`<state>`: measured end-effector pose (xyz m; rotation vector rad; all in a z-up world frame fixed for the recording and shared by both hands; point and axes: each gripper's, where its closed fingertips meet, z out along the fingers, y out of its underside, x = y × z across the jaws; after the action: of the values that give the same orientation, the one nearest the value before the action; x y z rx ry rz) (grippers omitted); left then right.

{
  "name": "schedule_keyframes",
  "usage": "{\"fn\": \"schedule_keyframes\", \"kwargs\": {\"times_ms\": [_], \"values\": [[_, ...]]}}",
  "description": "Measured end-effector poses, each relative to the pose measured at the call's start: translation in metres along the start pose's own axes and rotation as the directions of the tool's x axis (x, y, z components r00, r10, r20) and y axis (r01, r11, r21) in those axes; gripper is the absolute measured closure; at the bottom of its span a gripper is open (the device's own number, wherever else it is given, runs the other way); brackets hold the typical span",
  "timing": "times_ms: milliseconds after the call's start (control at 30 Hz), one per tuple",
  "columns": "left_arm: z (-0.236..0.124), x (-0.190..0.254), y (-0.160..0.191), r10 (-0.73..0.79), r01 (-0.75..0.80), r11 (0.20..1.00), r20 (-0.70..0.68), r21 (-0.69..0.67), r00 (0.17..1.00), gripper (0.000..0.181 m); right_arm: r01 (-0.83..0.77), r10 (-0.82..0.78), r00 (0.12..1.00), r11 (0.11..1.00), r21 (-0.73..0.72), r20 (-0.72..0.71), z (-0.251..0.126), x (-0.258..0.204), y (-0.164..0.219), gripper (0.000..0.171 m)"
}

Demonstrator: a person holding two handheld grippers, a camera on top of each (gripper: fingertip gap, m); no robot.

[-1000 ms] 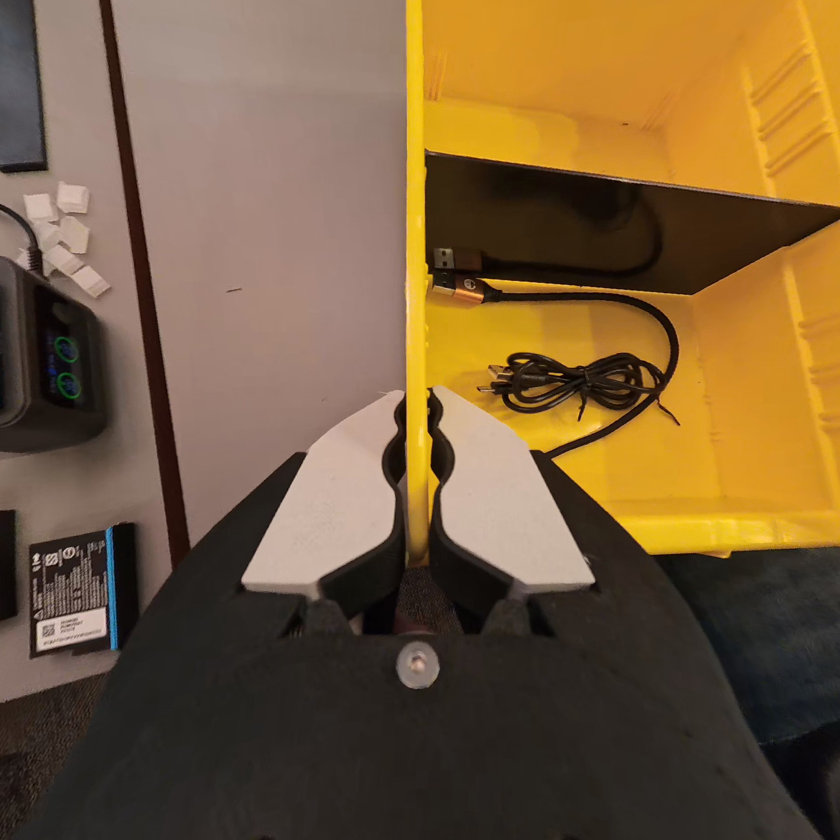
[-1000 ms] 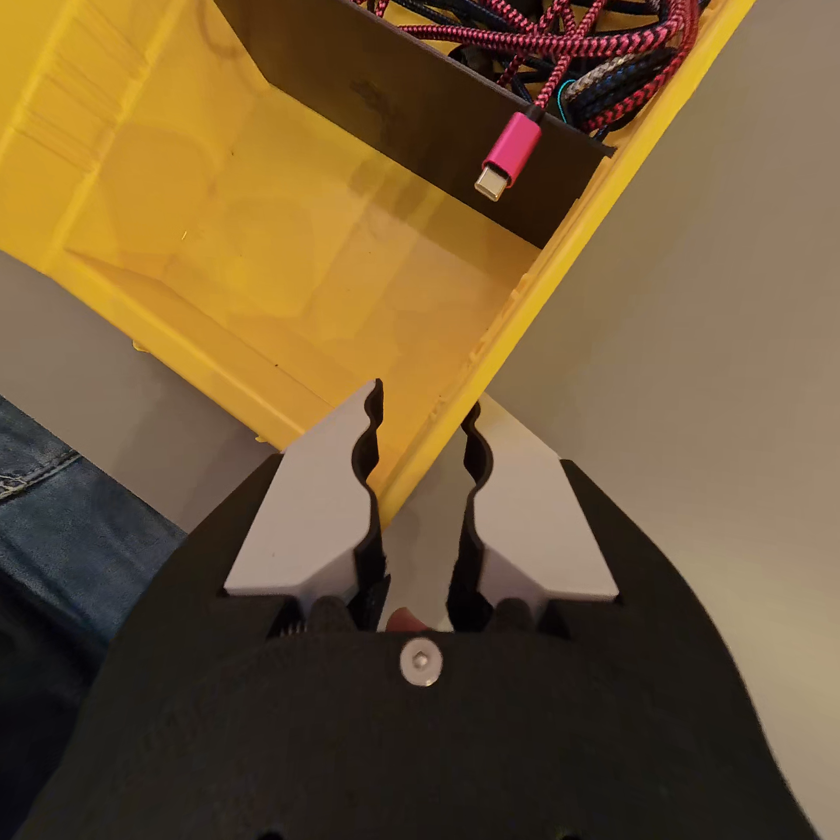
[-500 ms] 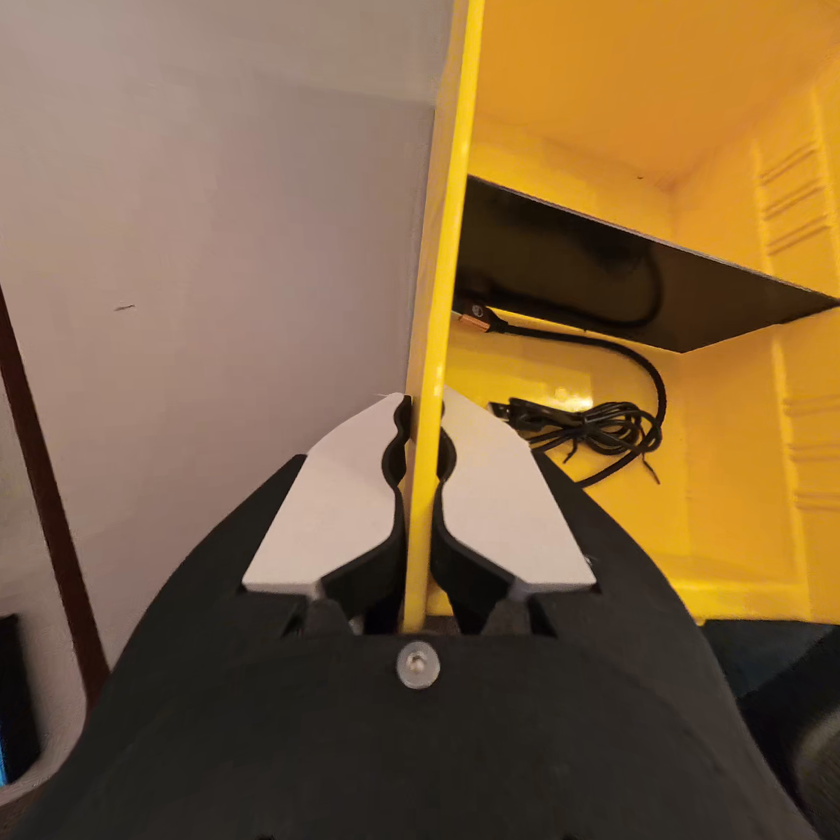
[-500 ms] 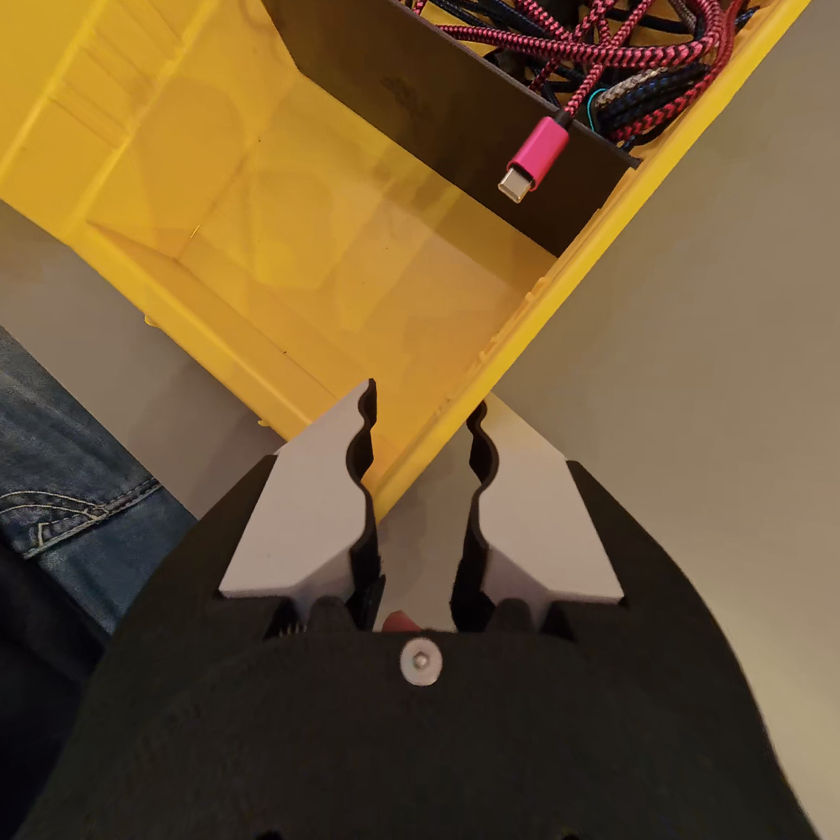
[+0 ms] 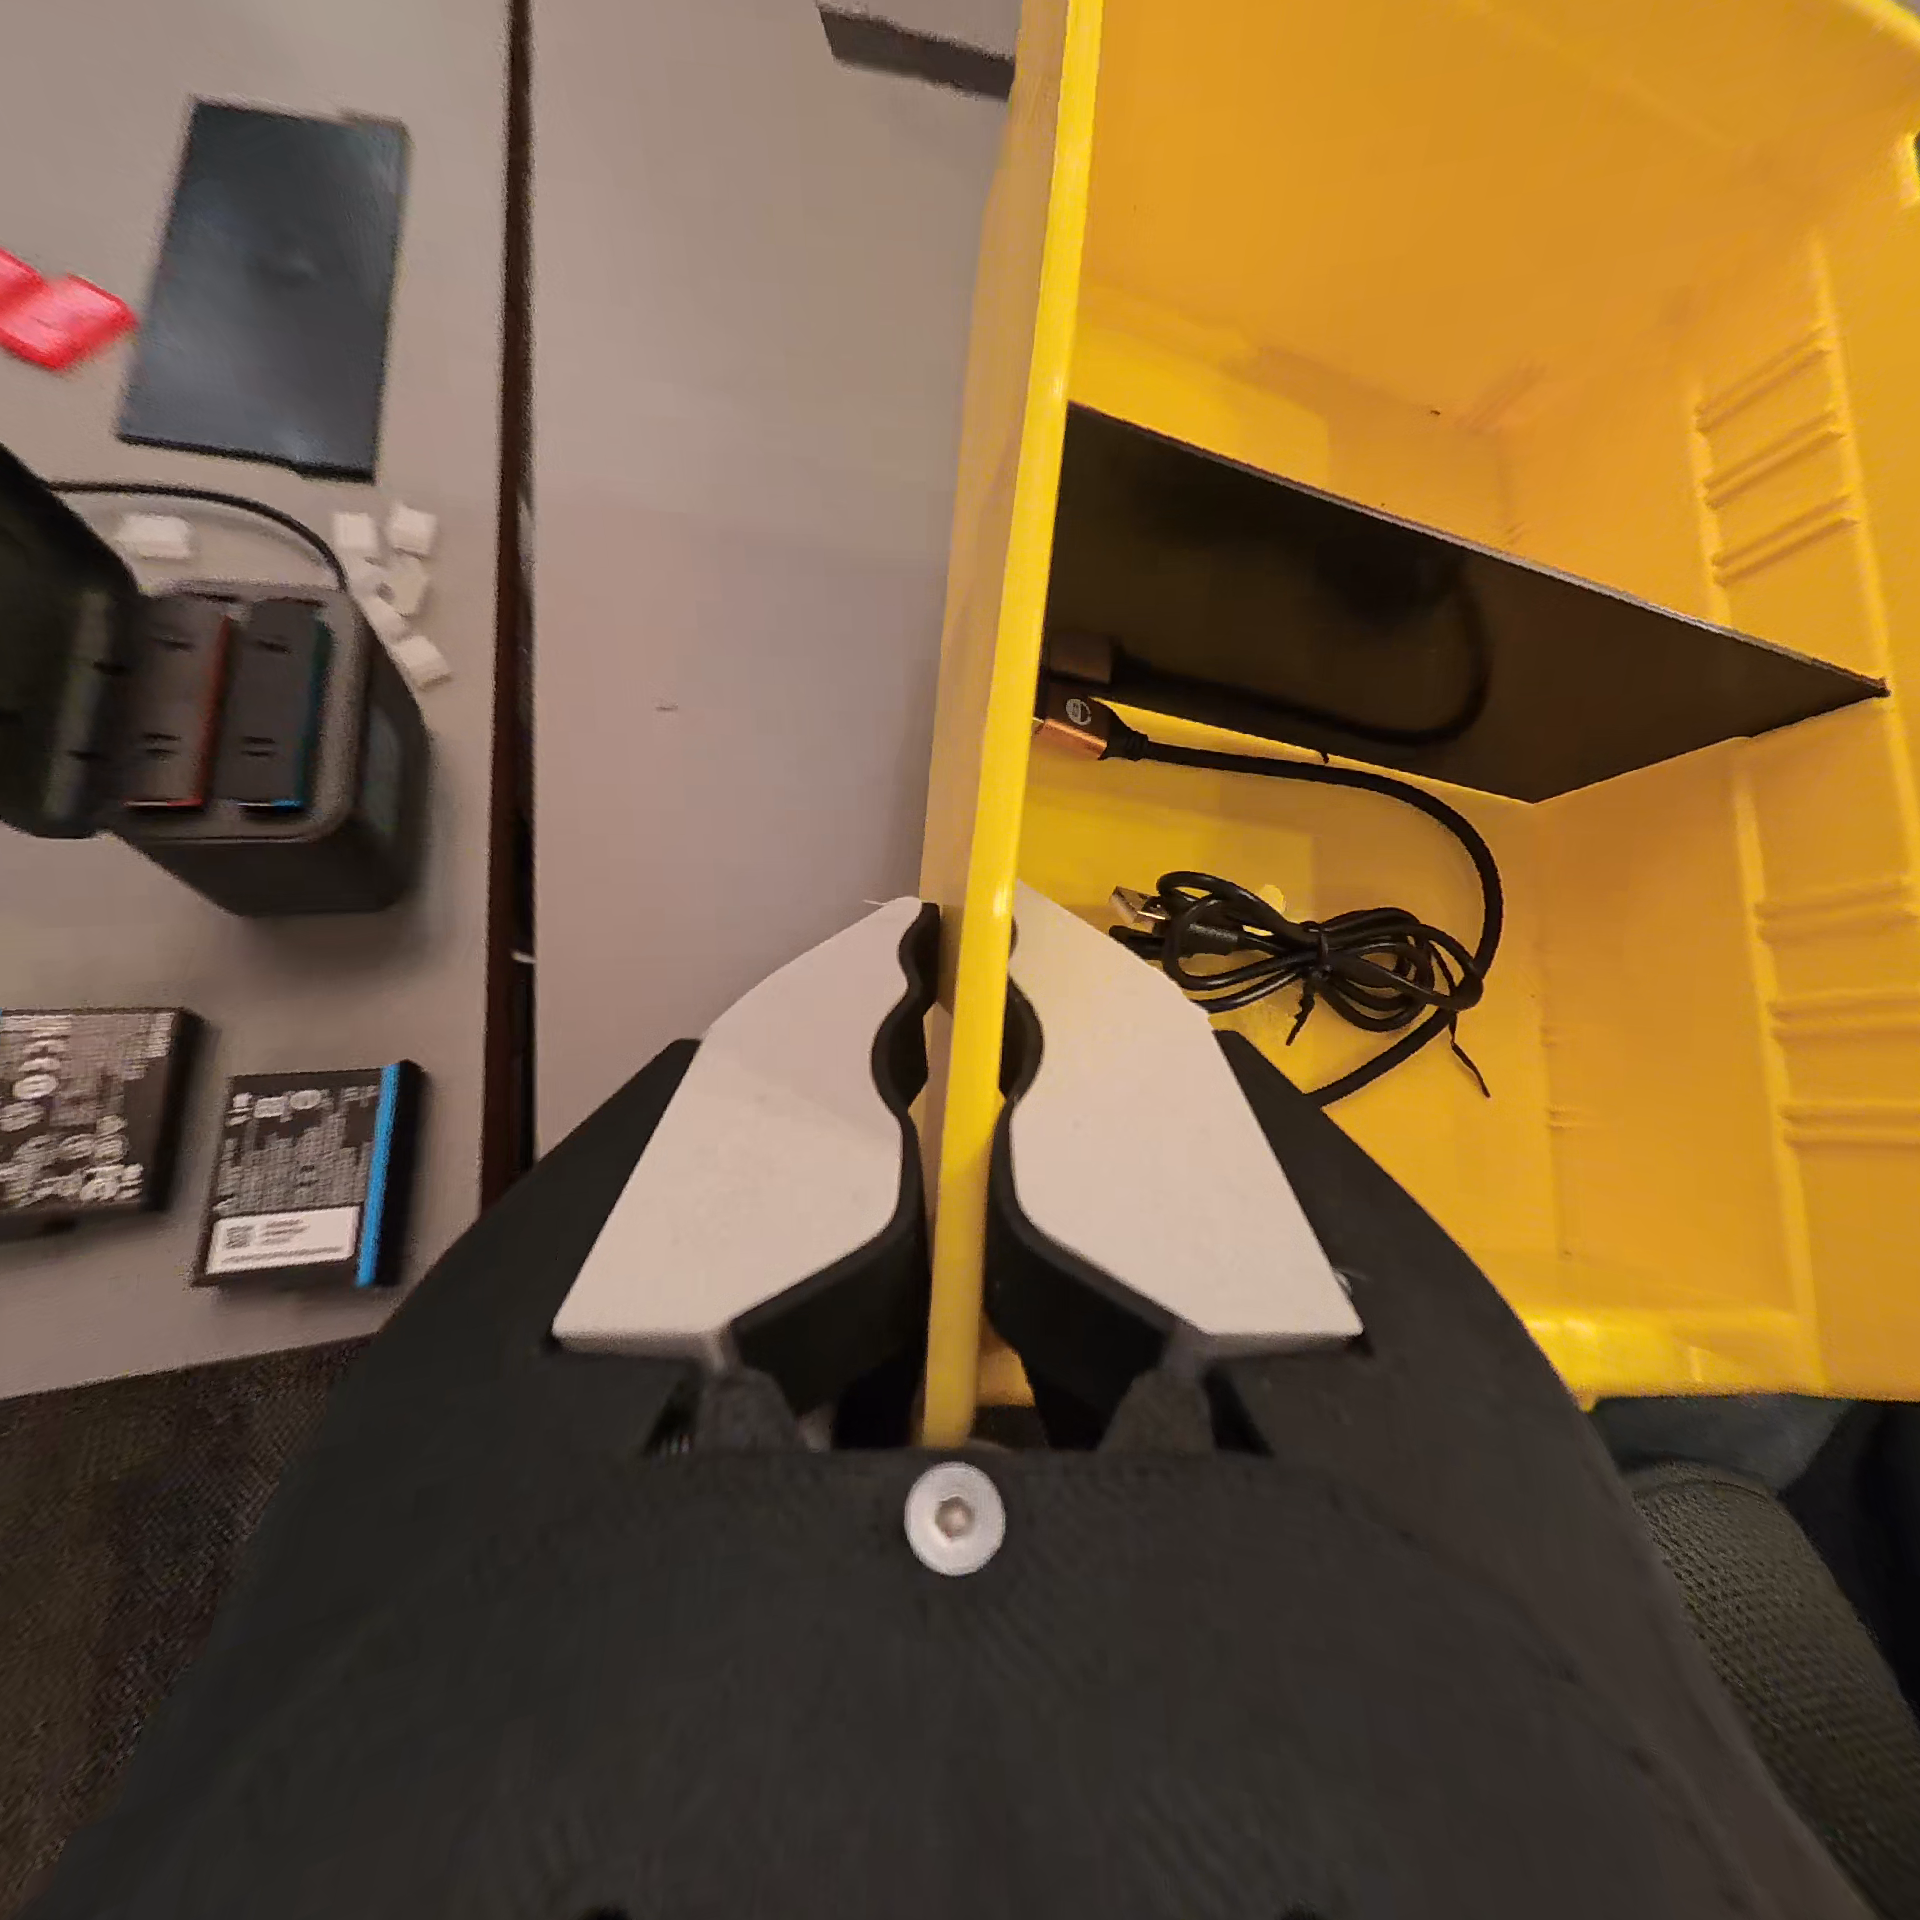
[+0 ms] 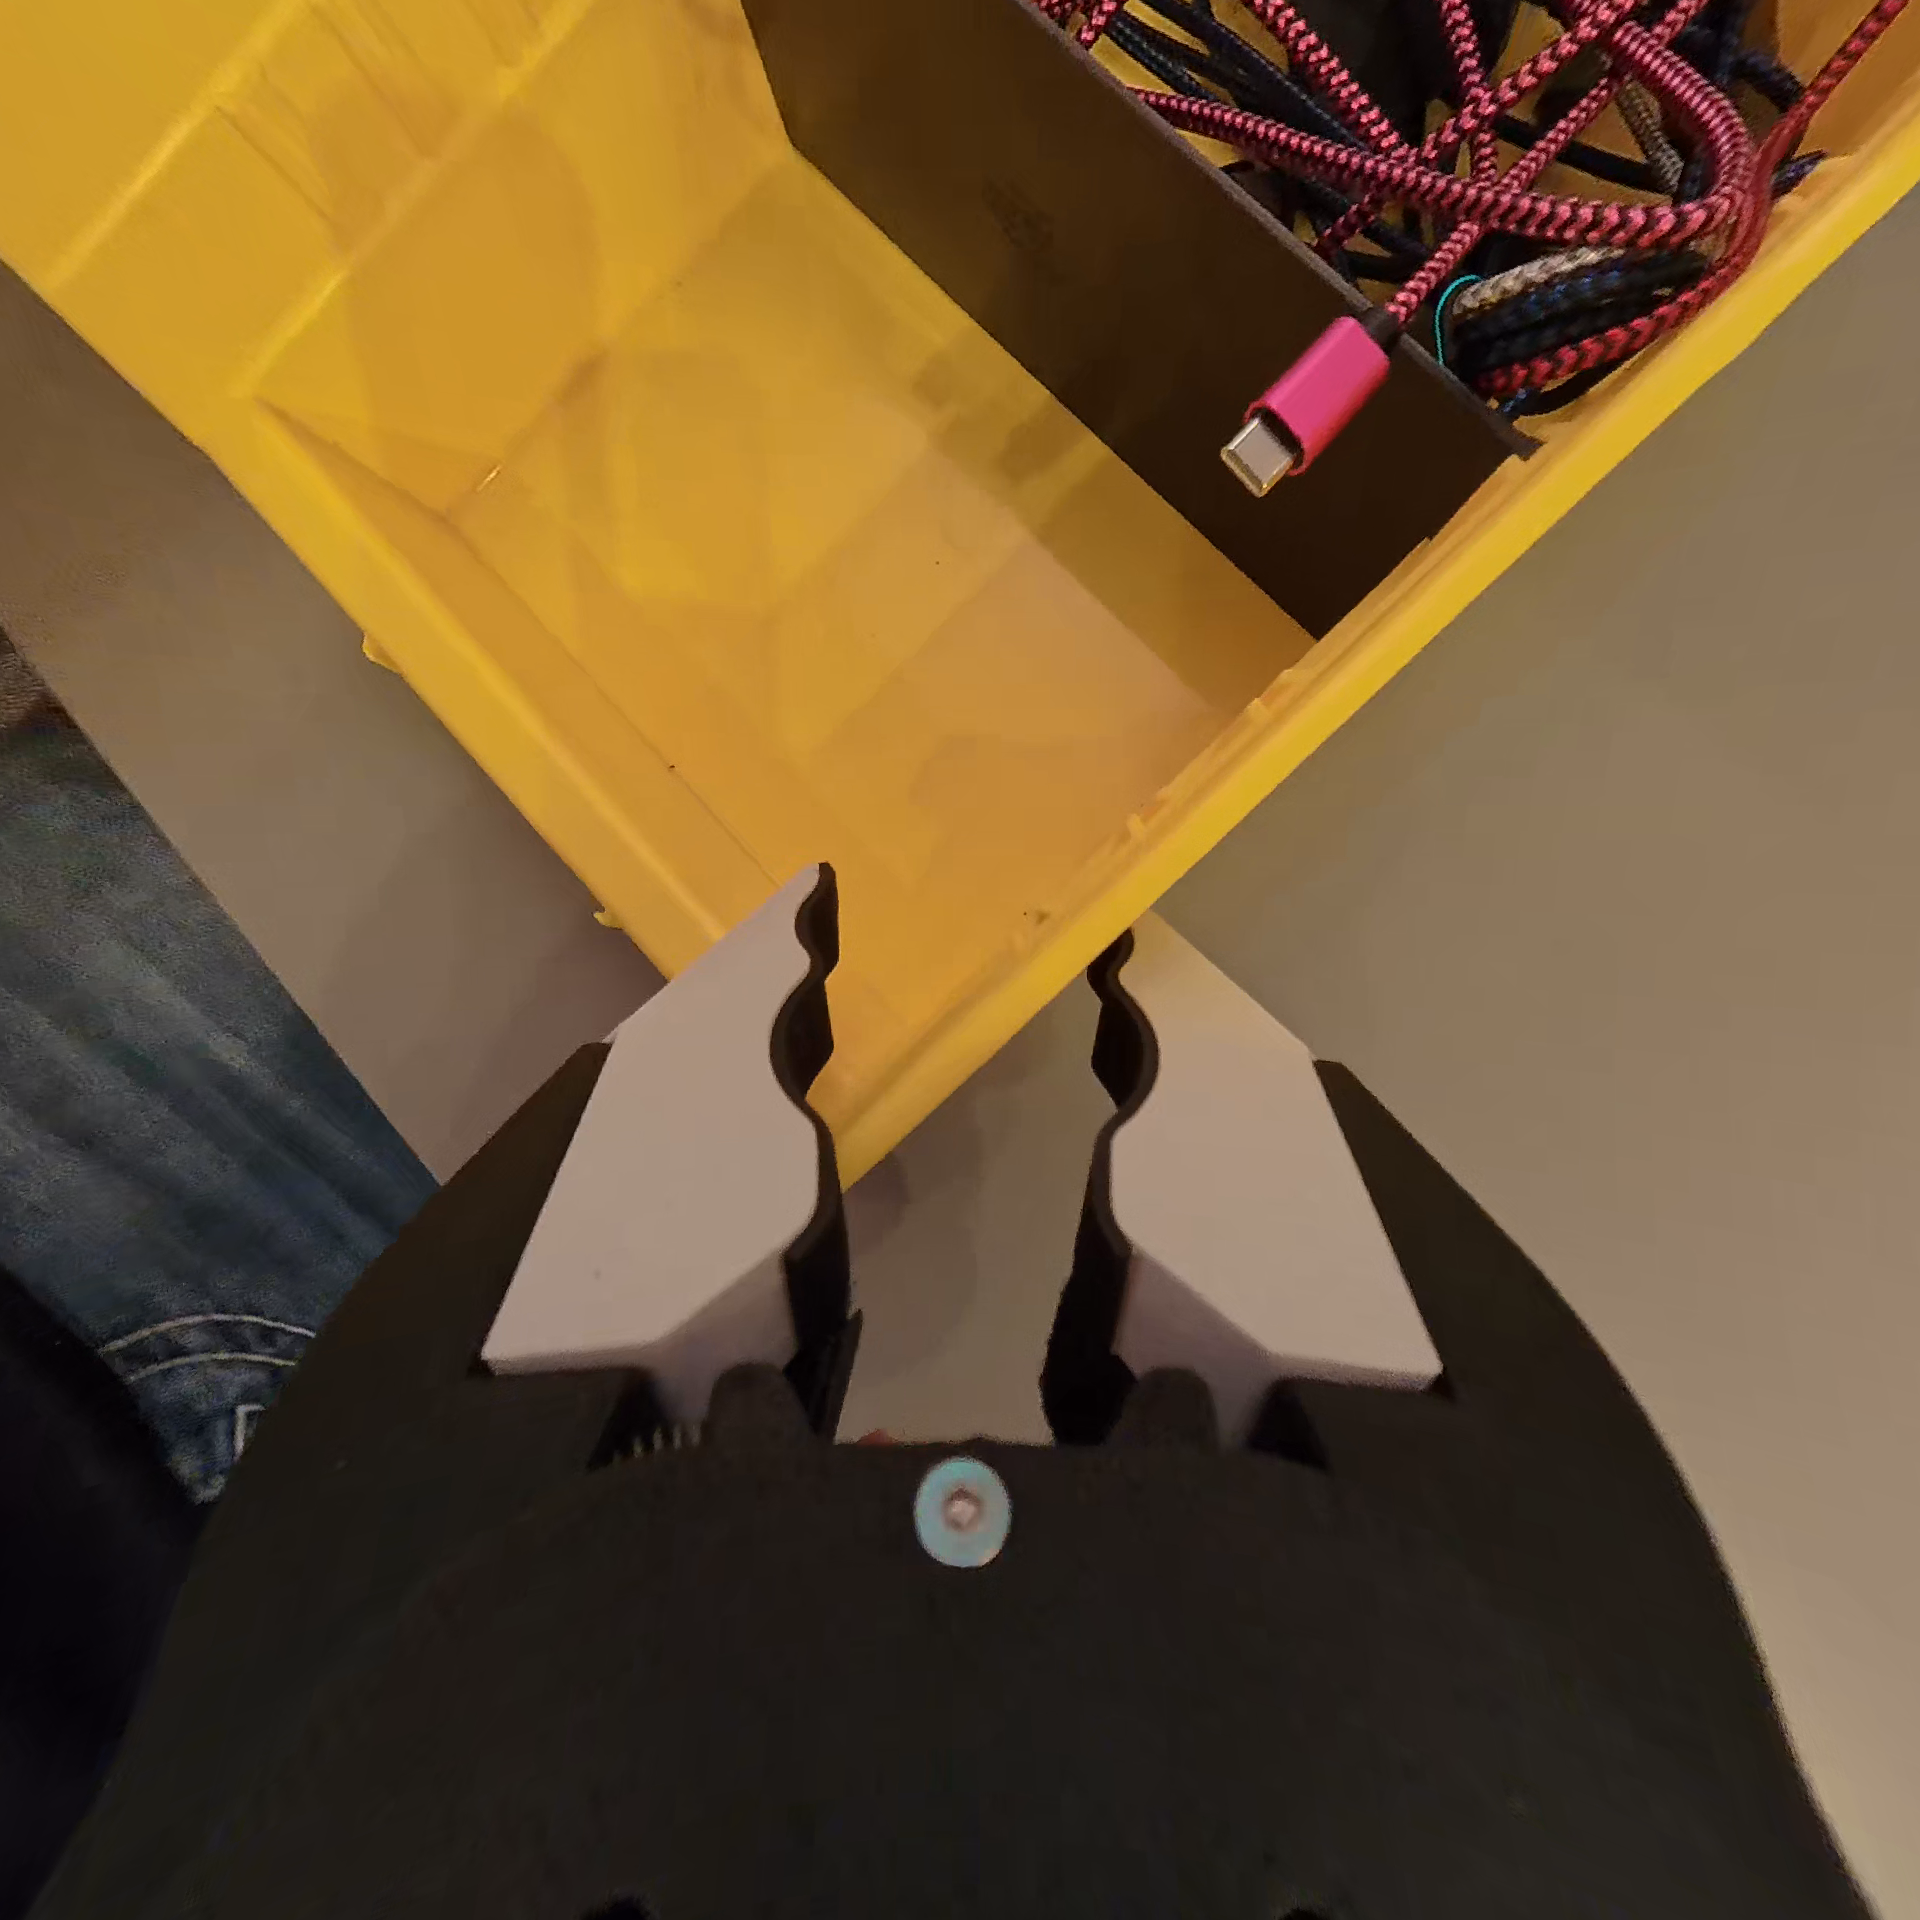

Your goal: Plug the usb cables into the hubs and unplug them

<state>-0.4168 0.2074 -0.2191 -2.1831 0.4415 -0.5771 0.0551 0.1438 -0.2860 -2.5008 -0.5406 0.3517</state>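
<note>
A yellow bin [image 5: 1039,520] with a black divider [image 5: 1455,644] sits on a grey table. My left gripper [image 5: 971,914] is shut on the bin's left wall. Inside lie a black braided cable with a copper plug [image 5: 1081,727] and a tied bundle of thin black cable [image 5: 1320,956]. In the right wrist view my right gripper [image 6: 971,914] is open and straddles the bin's near right corner [image 6: 997,997] without clamping it. A pink USB-C plug [image 6: 1314,400] hangs over the divider [image 6: 1091,260] from a tangle of red-black cables [image 6: 1558,156]. No hub shows.
Left of the bin stand a dark battery charger [image 5: 270,748], two black batteries [image 5: 307,1174], small white pieces [image 5: 395,582], a flat black pad [image 5: 270,281] and a red item [image 5: 52,312]. A dark table seam [image 5: 511,623] runs front to back. A person's jeans leg [image 6: 156,1039] is at left. The tips of one gripper are about 50 centimetres away from the tips of the other. The dark battery charger [image 5: 270,748] is about 15 centimetres from my left fingertips and 60 centimetres from my right.
My left gripper stays clamped on the bin wall while its view dipped low and came back up. My right gripper's jaws have spread a little wider, and the bin has shifted slightly in its view.
</note>
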Motion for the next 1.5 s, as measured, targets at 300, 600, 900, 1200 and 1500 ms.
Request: {"fn": "schedule_keyframes", "kwargs": {"times_ms": [300,600,900,1200,1500], "values": [[-0.066,0.028,-0.045,0.022,-0.023,0.992,0.004,0.126,1.0,0.176,0.055,-0.071,0.964,0.996,0.07,0.257,0.045,-0.106,-0.056,0.09],[-0.019,0.145,-0.081,0.128,-0.112,0.987,-0.14,0.117,0.982,0.176,-0.087,-0.035,0.952,0.921,0.379,0.305,-0.077,-0.076,-0.077,0.083],[0.114,0.312,-0.101,0.353,-0.361,0.932,-0.339,0.043,0.872,0.176,-0.149,0.045,0.984,0.737,0.66,0.172,-0.222,-0.044,-0.001,0.089],[0.223,0.445,-0.059,0.435,-0.504,0.863,-0.451,-0.037,0.779,0.176,-0.348,0.308,0.936,0.75,0.562,0.168,-0.19,-0.023,0.072,0.062],[0.27,0.506,0.0,0.374,-0.502,0.855,-0.511,-0.134,0.774,0.164,-0.402,0.456,0.89,0.811,0.425,-0.029,-0.169,0.059,0.137,0.064]]}}
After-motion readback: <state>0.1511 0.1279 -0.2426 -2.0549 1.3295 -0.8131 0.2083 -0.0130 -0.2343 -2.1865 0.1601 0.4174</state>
